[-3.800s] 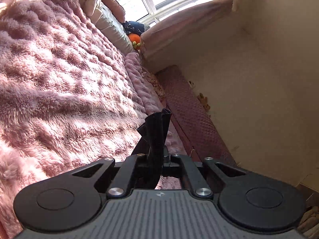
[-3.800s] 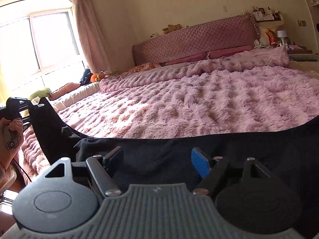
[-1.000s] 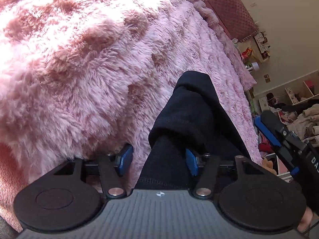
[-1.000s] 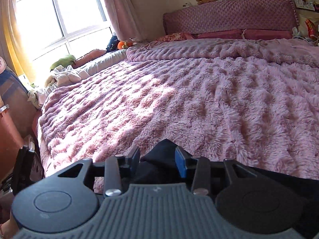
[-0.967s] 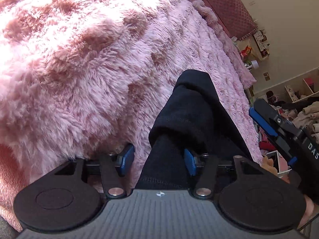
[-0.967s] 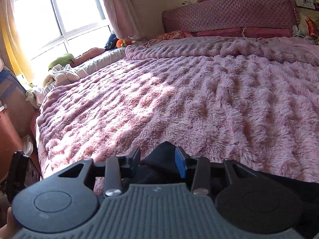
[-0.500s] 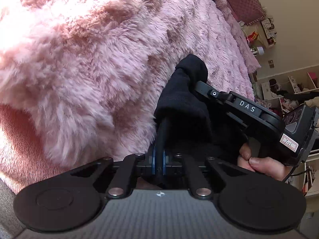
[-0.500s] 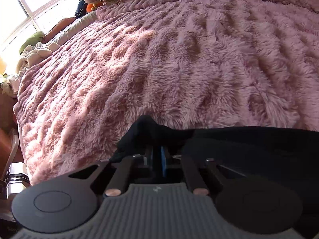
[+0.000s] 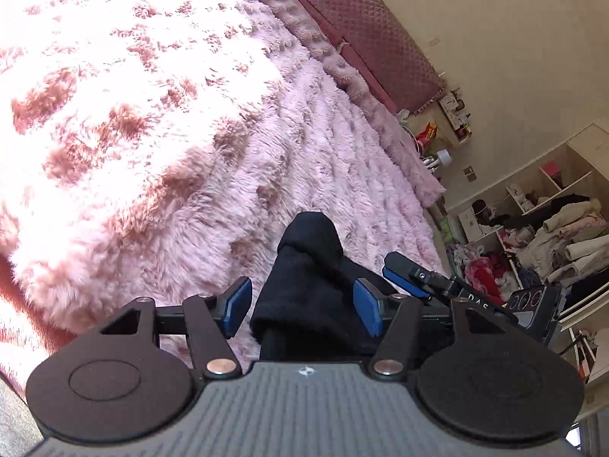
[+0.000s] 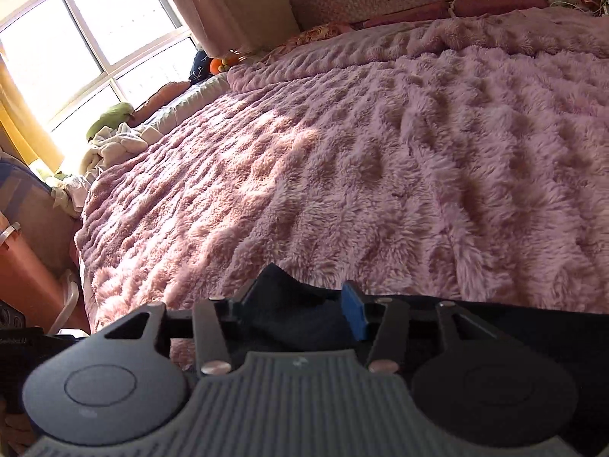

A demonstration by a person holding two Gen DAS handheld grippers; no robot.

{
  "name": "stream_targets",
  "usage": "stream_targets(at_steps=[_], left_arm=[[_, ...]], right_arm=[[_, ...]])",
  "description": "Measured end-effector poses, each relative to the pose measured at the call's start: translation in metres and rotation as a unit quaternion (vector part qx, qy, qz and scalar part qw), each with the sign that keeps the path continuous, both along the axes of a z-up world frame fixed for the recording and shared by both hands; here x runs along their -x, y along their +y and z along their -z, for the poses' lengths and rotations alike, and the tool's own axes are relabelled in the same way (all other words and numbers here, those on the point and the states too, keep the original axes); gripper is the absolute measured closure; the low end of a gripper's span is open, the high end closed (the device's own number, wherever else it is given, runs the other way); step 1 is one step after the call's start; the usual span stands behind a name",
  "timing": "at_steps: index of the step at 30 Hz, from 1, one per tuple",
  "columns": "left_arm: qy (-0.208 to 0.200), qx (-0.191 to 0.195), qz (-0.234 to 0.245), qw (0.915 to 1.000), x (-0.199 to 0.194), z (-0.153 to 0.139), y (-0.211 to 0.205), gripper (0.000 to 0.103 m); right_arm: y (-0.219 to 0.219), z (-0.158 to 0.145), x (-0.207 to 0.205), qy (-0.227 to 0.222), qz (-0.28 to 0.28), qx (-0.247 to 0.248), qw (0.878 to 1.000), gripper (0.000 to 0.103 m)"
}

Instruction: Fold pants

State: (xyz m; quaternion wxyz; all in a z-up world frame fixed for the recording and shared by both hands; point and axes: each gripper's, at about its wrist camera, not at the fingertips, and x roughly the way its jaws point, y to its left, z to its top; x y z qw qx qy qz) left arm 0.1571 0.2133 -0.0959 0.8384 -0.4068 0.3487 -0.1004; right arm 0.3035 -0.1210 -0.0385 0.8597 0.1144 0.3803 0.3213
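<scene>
Black pants (image 9: pixel 304 285) lay bunched at the near edge of the pink blanket (image 9: pixel 152 114). Left gripper (image 9: pixel 302 304) and right gripper (image 10: pixel 300 310) both stood spread, released, straddling the fabric.

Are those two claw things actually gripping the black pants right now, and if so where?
Neither grips. The left gripper and right gripper are open, straddling the bunched black pants.

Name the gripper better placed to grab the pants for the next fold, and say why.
Left, narrowly. Both are open, but the left gripper already straddles a raised bunch of the black pants; the right gripper sits over flatter cloth.
</scene>
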Motion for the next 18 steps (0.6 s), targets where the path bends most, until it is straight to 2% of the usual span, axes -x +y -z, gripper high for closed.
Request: stream_targets(at_steps=[3,5,7,8,9,10,11,12,13,14,18], left_arm=[[0.035,0.027,-0.013,0.9989,-0.022,0.013,0.004,0.032],[0.055,0.016,-0.011,0.9983,-0.039,0.023,0.001,0.035],[0.079,0.013,0.016,0.9966,-0.058,0.037,-0.006,0.039],[0.083,0.017,0.034,0.9958,-0.062,0.044,-0.011,0.044],[0.079,0.012,0.052,0.9954,-0.065,0.047,-0.017,0.058],[0.072,-0.009,0.064,0.9953,-0.064,0.049,-0.024,0.071],[0.073,-0.033,0.063,0.9948,-0.063,0.049,-0.029,0.087],[0.081,-0.054,0.063,0.9932,-0.061,0.050,-0.035,0.088],[0.091,-0.062,0.060,0.9922,-0.060,0.051,-0.038,0.090],[0.099,-0.065,0.055,0.9914,-0.060,0.051,-0.038,0.091],[0.094,-0.085,0.054,0.9904,-0.055,0.046,-0.042,0.090]], right_arm=[[-0.008,-0.002,-0.005,-0.001,0.015,0.009,1.000,0.050],[-0.015,-0.001,-0.007,0.004,0.034,0.021,0.999,0.050],[-0.026,0.002,-0.006,0.021,0.049,0.013,0.998,0.053],[-0.033,0.005,-0.002,0.034,0.049,-0.006,0.998,0.056],[-0.037,0.008,0.002,0.044,0.042,-0.022,0.998,0.062],[-0.040,0.011,0.006,0.051,0.036,-0.028,0.998,0.065],[-0.042,0.015,0.011,0.054,0.031,-0.021,0.998,0.073],[-0.042,0.020,0.019,0.052,0.027,0.003,0.998,0.084],[-0.043,0.025,0.023,0.047,0.029,0.020,0.998,0.090],[-0.046,0.030,0.027,0.046,0.038,0.030,0.998,0.102],[-0.063,0.038,0.033,0.057,0.089,0.027,0.994,0.103]])
